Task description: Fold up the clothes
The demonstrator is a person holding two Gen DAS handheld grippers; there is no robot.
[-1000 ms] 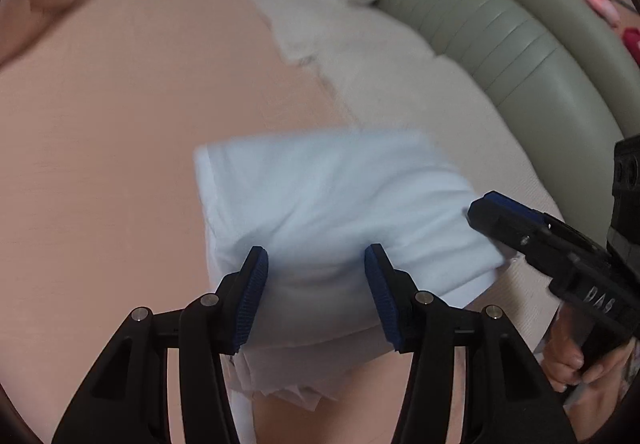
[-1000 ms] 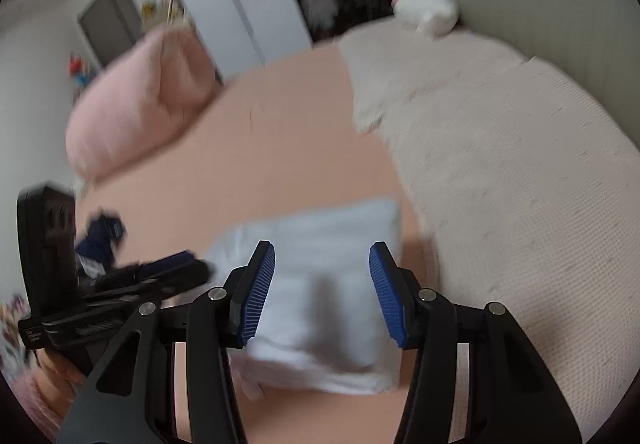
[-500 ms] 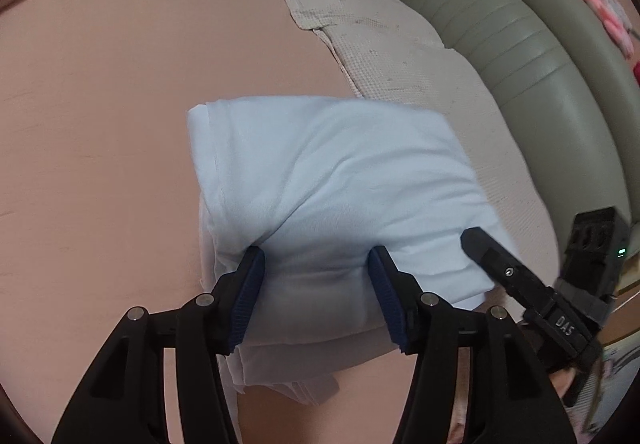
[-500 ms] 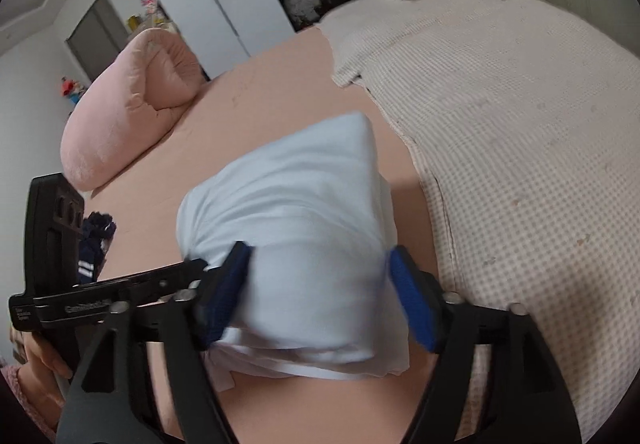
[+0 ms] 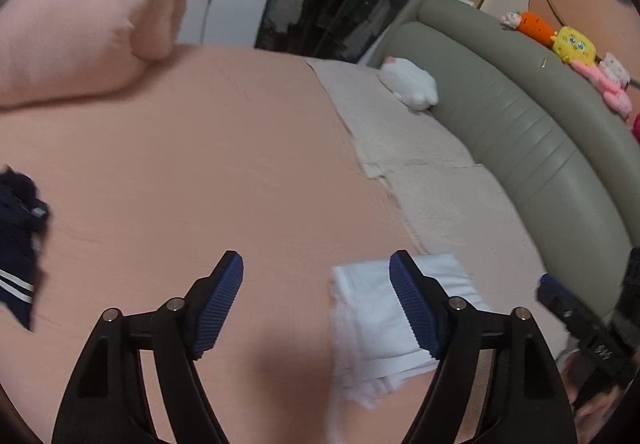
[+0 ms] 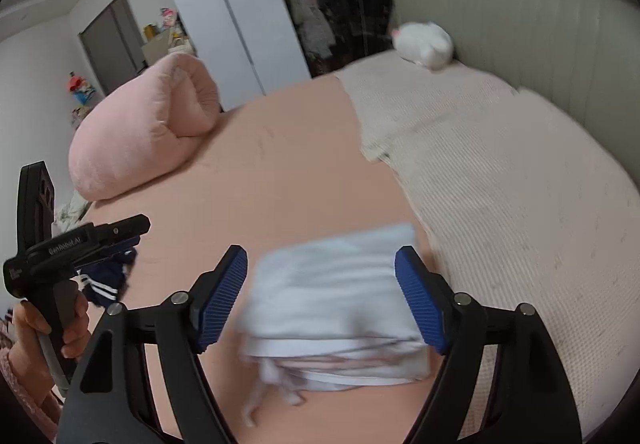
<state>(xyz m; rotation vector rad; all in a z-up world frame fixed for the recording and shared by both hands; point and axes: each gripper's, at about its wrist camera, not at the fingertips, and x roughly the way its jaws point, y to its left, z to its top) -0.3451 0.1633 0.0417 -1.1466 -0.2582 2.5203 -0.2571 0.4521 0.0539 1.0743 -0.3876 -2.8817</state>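
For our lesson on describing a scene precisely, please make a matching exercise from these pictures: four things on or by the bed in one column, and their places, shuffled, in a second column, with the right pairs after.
Things
1. folded white garment
2. rolled pink blanket
3. white plush toy
4. navy garment with white stripes

Places
A. against the grey-green headboard
B. at the far left of the bed
C. on the pink sheet, below the open right gripper
D. crumpled at the sheet's left edge, near the left gripper

Pairs: 1-C, 2-B, 3-A, 4-D
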